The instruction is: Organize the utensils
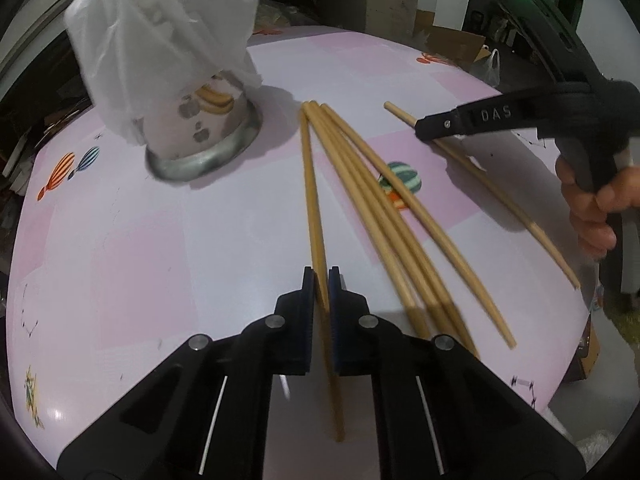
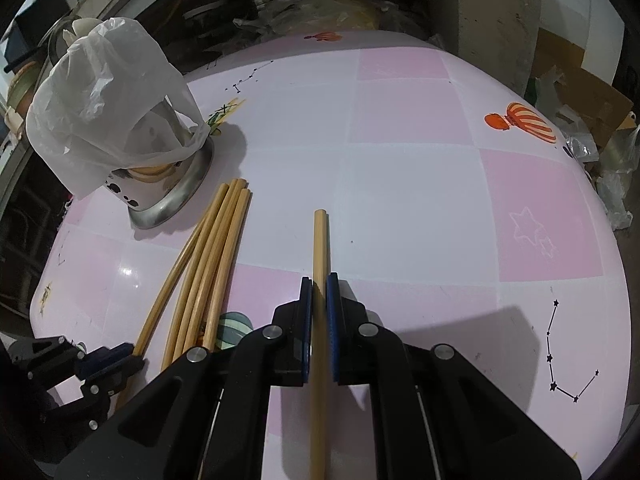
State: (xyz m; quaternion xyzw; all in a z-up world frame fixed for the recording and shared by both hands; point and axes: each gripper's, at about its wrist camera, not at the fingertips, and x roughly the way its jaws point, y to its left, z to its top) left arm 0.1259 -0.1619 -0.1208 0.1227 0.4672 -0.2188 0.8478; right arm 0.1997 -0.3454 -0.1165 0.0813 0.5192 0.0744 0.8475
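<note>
Six wooden chopsticks show in the left wrist view, all still out on the pink checked table [image 1: 120,264] and none visibly in the metal utensil holder [image 1: 204,136] that stands far left under a white plastic bag [image 1: 160,36]. The left gripper [image 1: 321,292] has its jaws clamped narrow on the leftmost chopstick [image 1: 311,200], whose far tip lies with the fan of four loose chopsticks [image 1: 384,216] just to its right; further right, the right gripper [image 1: 448,128], held by a person's hand [image 1: 592,208], sits over a lone sixth stick. In the right wrist view that single chopstick [image 2: 320,248] runs straight between the right gripper [image 2: 319,300] pads, pinched tight, pointing to the far side, well apart from the bundle at near left. The holder (its inside hidden by the bag) sits far left. I judge the sorting barely begun: two sticks gripped, four waiting, nothing stowed.
</note>
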